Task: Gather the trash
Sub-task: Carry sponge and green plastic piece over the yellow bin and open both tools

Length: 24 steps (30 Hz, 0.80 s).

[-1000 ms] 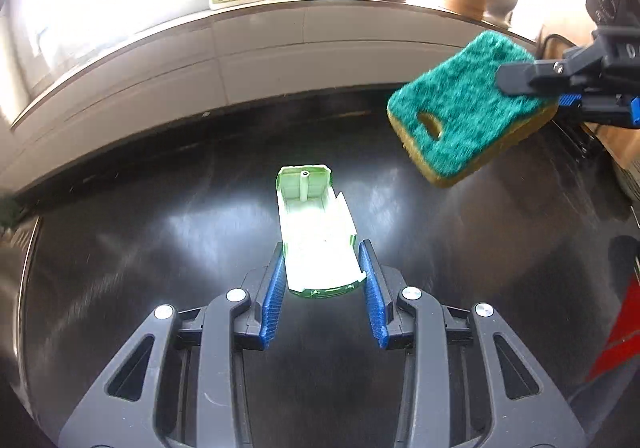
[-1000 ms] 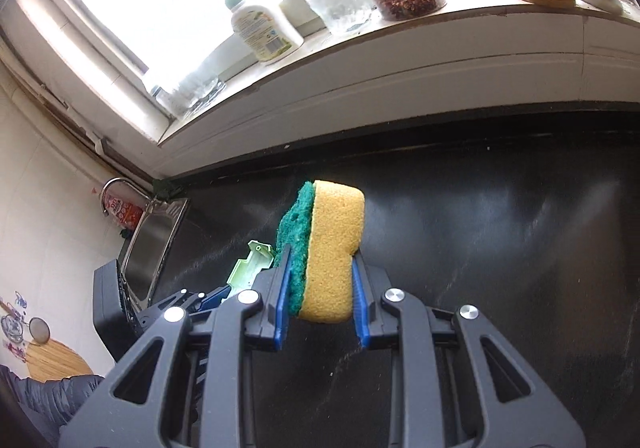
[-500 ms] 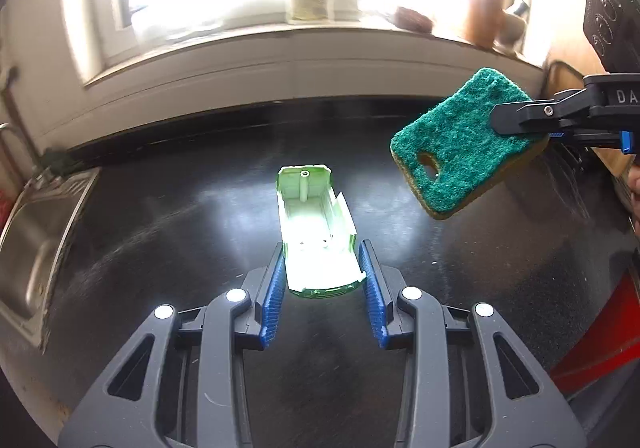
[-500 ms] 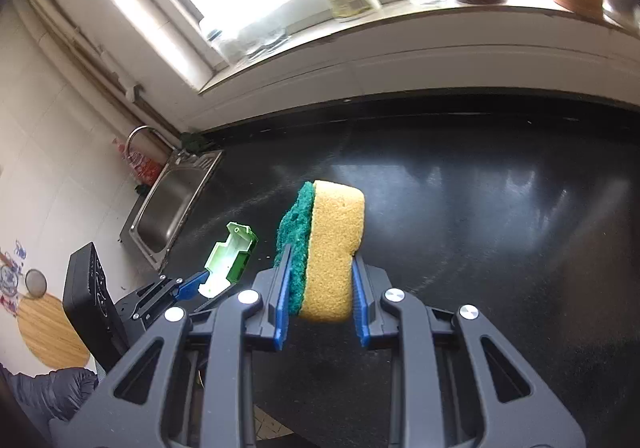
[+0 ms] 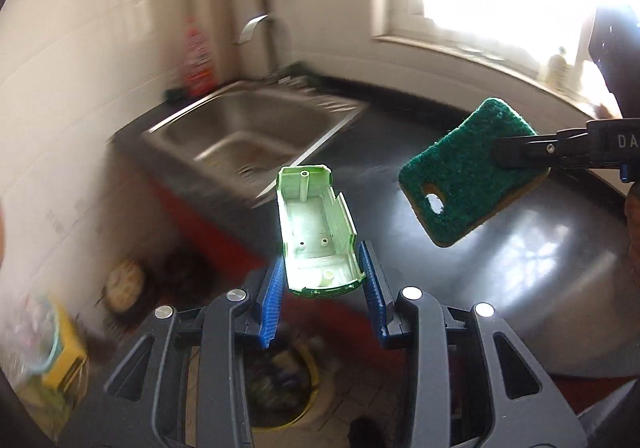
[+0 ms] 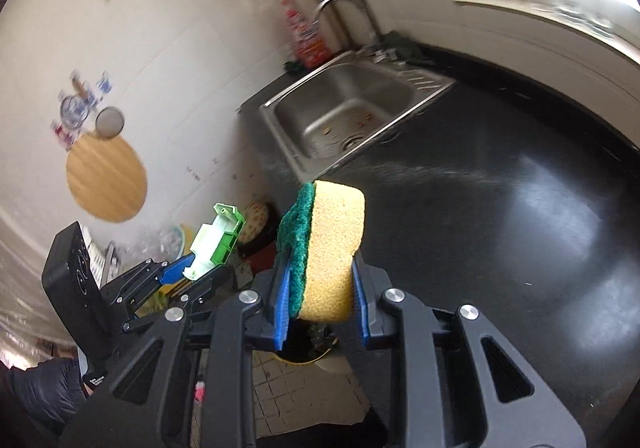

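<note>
My left gripper [image 5: 322, 288] is shut on a pale green plastic shell [image 5: 316, 236], held in the air past the counter's front edge. It also shows in the right wrist view [image 6: 216, 244]. My right gripper [image 6: 318, 296] is shut on a yellow sponge with a green scouring face [image 6: 328, 248]. The same sponge [image 5: 468, 175] hangs at the right of the left wrist view. A round bin with a yellow rim [image 5: 280, 384] sits on the floor below the left gripper, partly hidden by the fingers; it also shows in the right wrist view [image 6: 304, 352].
A steel sink [image 6: 344, 111] with a tap [image 6: 340, 7] is set in the black counter [image 6: 500, 215] by the tiled wall. A red bottle [image 5: 198, 59] stands behind the sink. Clutter lies on the floor at the left [image 5: 48, 344]. A round wooden board [image 6: 106, 179] hangs on the wall.
Both grippers have swung left, away from the window, and out past the counter edge, still holding their objects. The sink, wall and floor bin have come into view.
</note>
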Available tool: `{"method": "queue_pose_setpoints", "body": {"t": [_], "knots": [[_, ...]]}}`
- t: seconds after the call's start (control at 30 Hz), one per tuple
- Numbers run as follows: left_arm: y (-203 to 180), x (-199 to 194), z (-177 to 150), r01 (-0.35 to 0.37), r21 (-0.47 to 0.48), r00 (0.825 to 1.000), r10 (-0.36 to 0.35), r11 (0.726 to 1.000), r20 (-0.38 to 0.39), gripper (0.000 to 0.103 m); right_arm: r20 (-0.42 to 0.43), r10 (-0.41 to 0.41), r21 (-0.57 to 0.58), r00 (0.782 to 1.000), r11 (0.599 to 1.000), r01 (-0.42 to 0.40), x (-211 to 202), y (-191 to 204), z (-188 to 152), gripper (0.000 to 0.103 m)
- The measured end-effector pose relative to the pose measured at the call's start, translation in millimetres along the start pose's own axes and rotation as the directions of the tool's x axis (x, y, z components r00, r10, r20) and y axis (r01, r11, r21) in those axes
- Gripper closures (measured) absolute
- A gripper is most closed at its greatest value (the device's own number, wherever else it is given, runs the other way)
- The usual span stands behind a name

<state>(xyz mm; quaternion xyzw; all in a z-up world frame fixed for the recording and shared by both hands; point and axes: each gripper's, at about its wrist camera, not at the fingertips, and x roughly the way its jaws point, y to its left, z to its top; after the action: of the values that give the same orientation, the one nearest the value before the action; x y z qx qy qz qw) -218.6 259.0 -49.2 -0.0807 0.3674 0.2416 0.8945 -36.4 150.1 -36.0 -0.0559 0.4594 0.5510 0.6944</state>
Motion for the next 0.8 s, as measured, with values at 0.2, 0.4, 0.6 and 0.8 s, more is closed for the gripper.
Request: {"method": "queue_pose_setpoints", "body": {"t": [0.2, 0.4, 0.6, 0.8], "knots": [[81, 6, -68, -0.155, -0.152, 0.983, 0.138, 0.976, -0.119, 0.067, -0.205, 0.090, -0.153, 0.975, 0.981, -0.122, 109, 72, -11, 0.077], [115, 37, -129, -0.192, -0.234, 0.965, 0.140, 0.953, -0.222, 0.067, -0.354, 0.047, -0.234, 0.934, 0.963, -0.137, 195, 101, -42, 0.077], [125, 83, -164, -0.181, -0.283, 0.954, 0.098, 0.942, -0.285, 0.067, -0.447, -0.047, -0.309, 0.893, 0.945, -0.105, 261, 104, -72, 0.077], [135, 109, -180, -0.179, -0.296, 0.950, 0.086, 0.938, -0.301, 0.067, -0.478, -0.096, -0.344, 0.873, 0.935, -0.085, 298, 102, -83, 0.077]]}}
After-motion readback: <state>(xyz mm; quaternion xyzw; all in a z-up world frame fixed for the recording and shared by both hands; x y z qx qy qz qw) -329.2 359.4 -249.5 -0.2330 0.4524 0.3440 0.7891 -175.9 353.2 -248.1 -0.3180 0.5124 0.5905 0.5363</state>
